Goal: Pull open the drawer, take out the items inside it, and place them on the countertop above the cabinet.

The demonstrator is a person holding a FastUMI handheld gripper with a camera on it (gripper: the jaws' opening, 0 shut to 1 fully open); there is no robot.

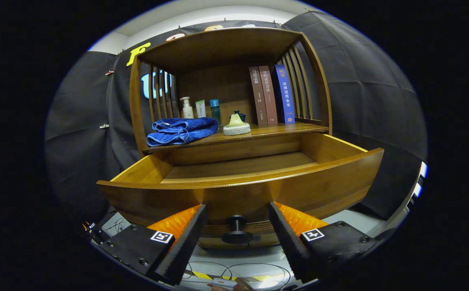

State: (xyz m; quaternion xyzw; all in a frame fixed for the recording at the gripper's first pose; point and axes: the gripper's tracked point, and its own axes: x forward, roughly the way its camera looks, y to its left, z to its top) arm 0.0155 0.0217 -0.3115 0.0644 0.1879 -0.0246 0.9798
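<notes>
Wooden countertop (283, 129) held one blue towel (181, 130), three books (271, 95), three bottles (200, 107); my tongs (237, 226) gaped wide, empty, flanking the open drawer's (238, 190) knob (236, 230).

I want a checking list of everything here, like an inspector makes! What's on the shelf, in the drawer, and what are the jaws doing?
Surface: wooden countertop above the drawer, carrying several things.
Job's things: curved-front wooden drawer pulled open; the visible part of its floor is bare. Folded blue towel and pale sponge-like lump lie on the countertop.
Clutter: three small bottles, three upright books, a dark little pot behind the lump.
Grippers: two-finger gripper open, jaws either side of the black round drawer knob, not touching it.
Cables: thin wires looped on the floor below.
Surroundings: black cloth walls.
</notes>
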